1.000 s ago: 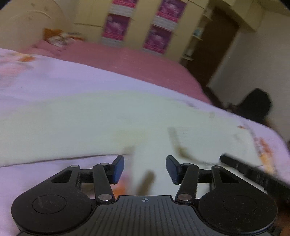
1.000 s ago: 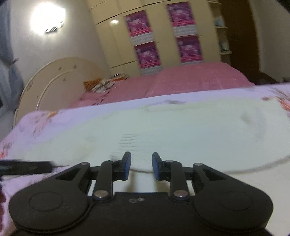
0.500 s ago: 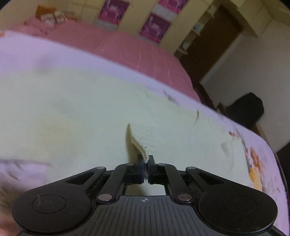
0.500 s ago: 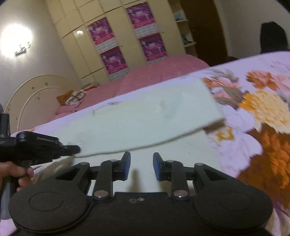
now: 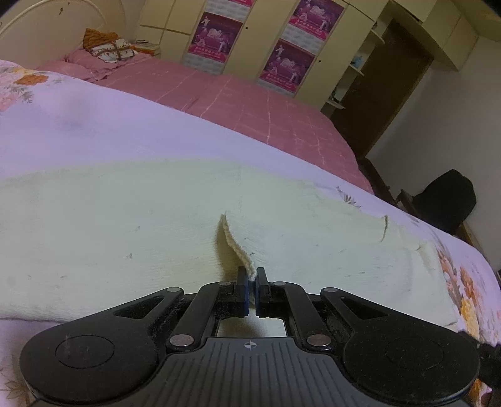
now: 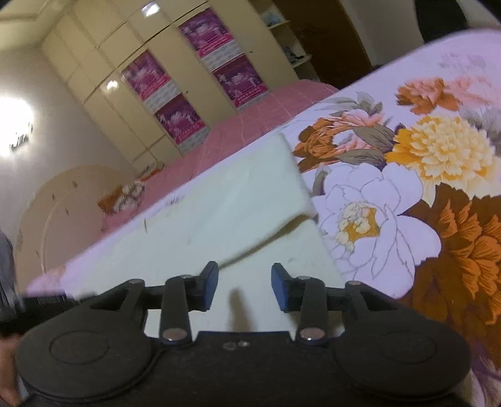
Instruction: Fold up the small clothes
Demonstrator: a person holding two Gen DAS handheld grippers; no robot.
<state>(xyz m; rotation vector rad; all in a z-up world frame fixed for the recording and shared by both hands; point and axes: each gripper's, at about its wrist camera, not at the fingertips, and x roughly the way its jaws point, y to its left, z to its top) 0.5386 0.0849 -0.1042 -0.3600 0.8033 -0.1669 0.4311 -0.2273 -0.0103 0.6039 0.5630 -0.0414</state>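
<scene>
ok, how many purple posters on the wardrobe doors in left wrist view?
4: upper left poster, cropped top-left poster, upper right poster, lower right poster. More may sit out of frame.

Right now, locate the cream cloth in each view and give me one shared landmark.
Left wrist: cream cloth spans the middle, its edge pinched in the left tool.
Right wrist: cloth at centre, folded flap lifted.
Shared landmark: the magenta posters on the wardrobe.

no lettering can be read — the wardrobe posters (image 5: 216, 37) carry print too blurred to make out.
</scene>
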